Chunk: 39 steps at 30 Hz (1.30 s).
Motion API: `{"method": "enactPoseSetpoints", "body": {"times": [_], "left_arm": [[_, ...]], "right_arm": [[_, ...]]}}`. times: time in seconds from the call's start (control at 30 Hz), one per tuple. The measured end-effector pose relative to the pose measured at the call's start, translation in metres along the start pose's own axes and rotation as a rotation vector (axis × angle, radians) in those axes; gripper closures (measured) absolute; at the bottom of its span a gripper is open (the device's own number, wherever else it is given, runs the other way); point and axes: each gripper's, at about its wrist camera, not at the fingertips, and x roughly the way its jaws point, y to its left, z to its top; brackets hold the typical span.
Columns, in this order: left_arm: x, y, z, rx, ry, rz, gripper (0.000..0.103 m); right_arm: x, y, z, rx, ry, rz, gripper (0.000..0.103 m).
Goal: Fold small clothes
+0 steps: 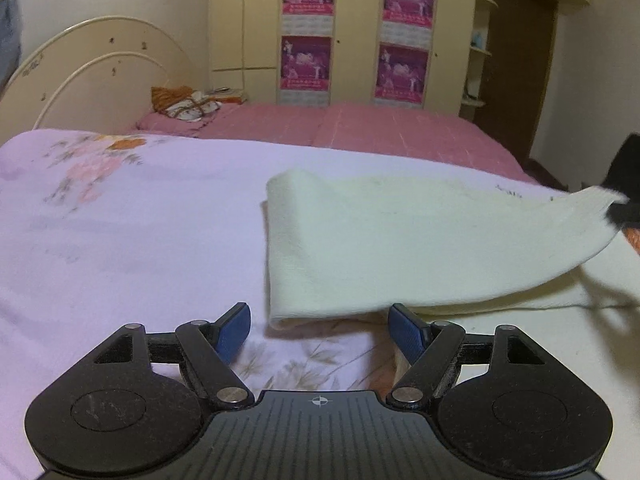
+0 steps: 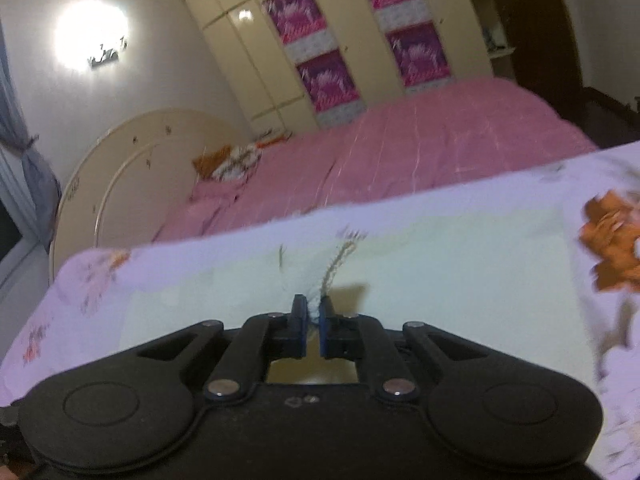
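A small cream cloth [image 1: 380, 240] lies partly folded on a lilac flowered sheet [image 1: 140, 240]. Its upper layer is lifted at the right corner, where my right gripper [image 1: 618, 210] pinches it. My left gripper [image 1: 320, 330] is open and empty, its blue pads just short of the cloth's near folded edge. In the right wrist view my right gripper [image 2: 314, 314] is shut on a bunched corner of the cream cloth [image 2: 440, 272], with a frayed thread rising from the pinch. The rest of the cloth spreads flat below it.
The lilac sheet [image 2: 400, 208] covers the work surface. Behind it is a pink bed [image 1: 360, 128] with a cream headboard [image 1: 92, 76] and a patterned pillow [image 1: 188, 106]. Cream wardrobes with magenta posters [image 1: 308, 32] stand at the back.
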Motion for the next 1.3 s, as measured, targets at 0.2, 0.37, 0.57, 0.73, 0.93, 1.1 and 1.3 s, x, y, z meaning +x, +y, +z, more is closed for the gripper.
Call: {"method": "enactPoseSetpoints", "body": {"times": [0.2, 0.37, 0.57, 0.73, 0.93, 1.1, 1.3], "left_arm": [[-0.01, -0.01, 0.005, 0.009, -0.038, -0.017, 0.028], [-0.001, -0.021, 0.001, 0.038, -0.003, -0.024, 0.028], [0.009, -0.012, 0.003, -0.022, 0.022, 0.033, 0.028], [0.013, -0.006, 0.0, -0.02, 0.038, 0.029, 0.028], [0.015, -0.003, 0.001, -0.024, 0.045, 0.02, 0.028], [0.016, -0.002, 0.003, -0.01, 0.049, 0.013, 0.028], [0.017, 0.002, 0.006, -0.007, 0.062, 0.001, 0.028]], "right_arm": [[-0.019, -0.02, 0.011, 0.001, -0.02, -0.006, 0.096], [-0.019, -0.026, 0.011, 0.006, -0.022, -0.016, 0.096], [-0.017, -0.024, 0.01, -0.007, -0.017, -0.024, 0.096], [-0.027, -0.035, 0.012, -0.003, -0.05, -0.061, 0.096], [-0.039, -0.065, 0.006, 0.015, -0.04, -0.147, 0.096], [-0.048, -0.084, -0.003, 0.033, -0.027, -0.175, 0.096], [-0.052, -0.097, -0.013, 0.044, -0.007, -0.193, 0.096]]}}
